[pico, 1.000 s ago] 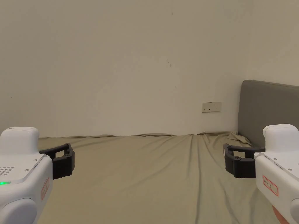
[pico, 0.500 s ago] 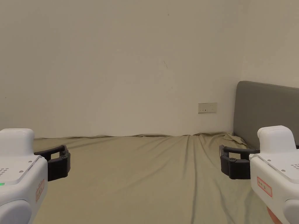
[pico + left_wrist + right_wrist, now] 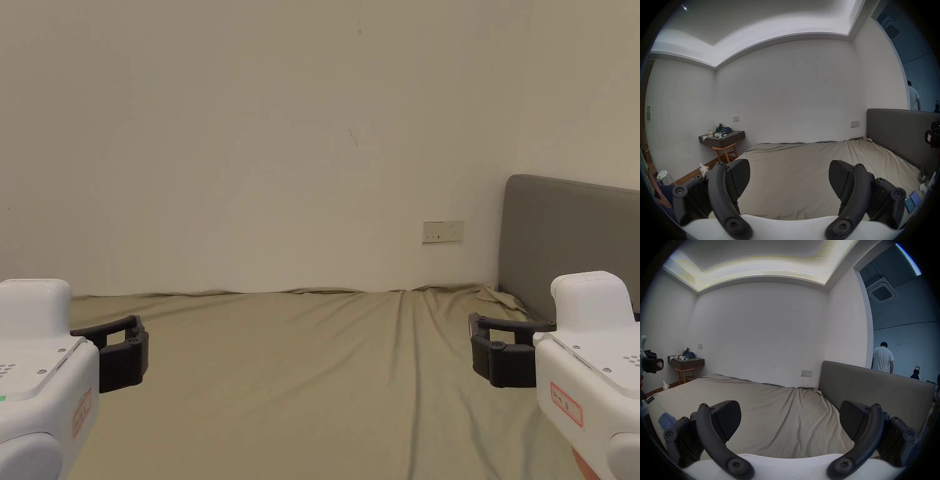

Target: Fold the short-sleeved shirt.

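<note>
A blue piece of cloth point(image 3: 666, 419) lies on the tan bed sheet point(image 3: 300, 387) near the bed's left side, partly hidden behind the right gripper's own jaw; I cannot tell whether it is the shirt. My left gripper point(image 3: 122, 356) point(image 3: 789, 172) hovers over the sheet at the left, open, with nothing between its jaws. My right gripper point(image 3: 497, 350) point(image 3: 790, 413) hovers at the right near the headboard, also open and holding nothing. Both point toward the far wall.
A grey headboard point(image 3: 569, 244) bounds the bed on the right and a wall runs along its far edge. A wall shelf point(image 3: 722, 138) with clutter hangs over a wooden stool point(image 3: 726, 151) at the left. Small flat devices point(image 3: 912, 201) lie on the sheet. A person point(image 3: 882, 358) stands beyond the headboard.
The head camera has shifted slightly, so the wall socket sits a little further left. Both grippers stay open over the sheet in about the same places.
</note>
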A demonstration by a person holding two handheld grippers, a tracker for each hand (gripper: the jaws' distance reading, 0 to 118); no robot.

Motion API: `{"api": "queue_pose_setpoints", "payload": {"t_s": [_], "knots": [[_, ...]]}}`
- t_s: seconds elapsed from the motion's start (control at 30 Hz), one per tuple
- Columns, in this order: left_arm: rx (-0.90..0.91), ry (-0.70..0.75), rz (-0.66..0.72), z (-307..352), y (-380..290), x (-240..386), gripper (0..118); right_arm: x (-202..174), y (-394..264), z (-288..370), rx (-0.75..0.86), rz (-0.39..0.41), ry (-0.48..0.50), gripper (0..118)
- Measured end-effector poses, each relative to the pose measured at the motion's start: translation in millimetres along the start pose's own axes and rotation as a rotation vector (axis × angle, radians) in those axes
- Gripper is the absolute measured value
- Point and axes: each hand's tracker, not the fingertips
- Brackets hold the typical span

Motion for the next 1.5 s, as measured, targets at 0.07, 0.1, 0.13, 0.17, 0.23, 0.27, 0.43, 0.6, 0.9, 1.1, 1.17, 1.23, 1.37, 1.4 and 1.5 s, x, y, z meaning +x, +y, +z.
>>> {"api": "queue_pose_setpoints", "payload": {"t_s": [0.07, 0.1, 0.13, 0.17, 0.23, 0.27, 0.43, 0.6, 0.9, 1.1, 1.17, 1.23, 1.37, 1.4, 1.5], "knots": [[0.003, 0.005, 0.004, 0, 0, 0, 106, 1, 0, 0, 0.000, -0.007, 0.000, 118], [0.002, 0.004, 0.006, 0, 0, 0, 106, 1, 0, 0, 0.002, -0.008, 0.000, 118], [0.001, 0.002, 0.009, 0, 0, -1, 106, 1, 0, 0, 0.003, -0.008, 0.000, 118], [0.001, -0.001, 0.010, -1, 0, -1, 106, 1, 1, 0, 0.004, -0.007, -0.002, 118], [-0.002, 0.000, 0.006, -1, 0, -1, 107, 1, 1, 0, 0.004, -0.004, -0.001, 118], [-0.004, 0.003, 0.005, -2, -1, -1, 109, 1, 1, 0, 0.003, -0.006, 0.001, 118], [-0.005, -0.013, 0.016, 0, -1, -1, 111, 0, 1, 1, 0.005, -0.028, 0.010, 118], [0.002, -0.016, 0.007, -1, 1, 0, 111, 8, -1, 1, 0.002, -0.166, 0.109, 118], [-0.002, -0.031, 0.032, -5, 2, 2, 111, 18, 7, 4, 0.000, -0.312, 0.102, 118], [-0.010, -0.039, 0.027, -12, 1, 8, 111, 22, 19, -11, -0.197, -0.448, 0.065, 118], [-0.010, -0.044, 0.025, -13, 1, 10, 111, 26, 18, -12, -0.215, -0.502, 0.073, 118], [-0.013, -0.049, 0.023, -14, 1, 12, 111, 29, 14, -12, -0.177, -0.525, 0.103, 118], [-0.011, -0.060, 0.015, -16, 0, 15, 111, 24, 13, -7, -0.083, -0.425, 0.078, 118], [-0.008, -0.062, 0.014, -16, 1, 16, 111, 22, 12, -5, -0.084, -0.424, 0.079, 118], [0.011, -0.059, 0.025, -16, 3, 16, 111, 16, 8, -8, -0.066, -0.321, 0.155, 118]]}}
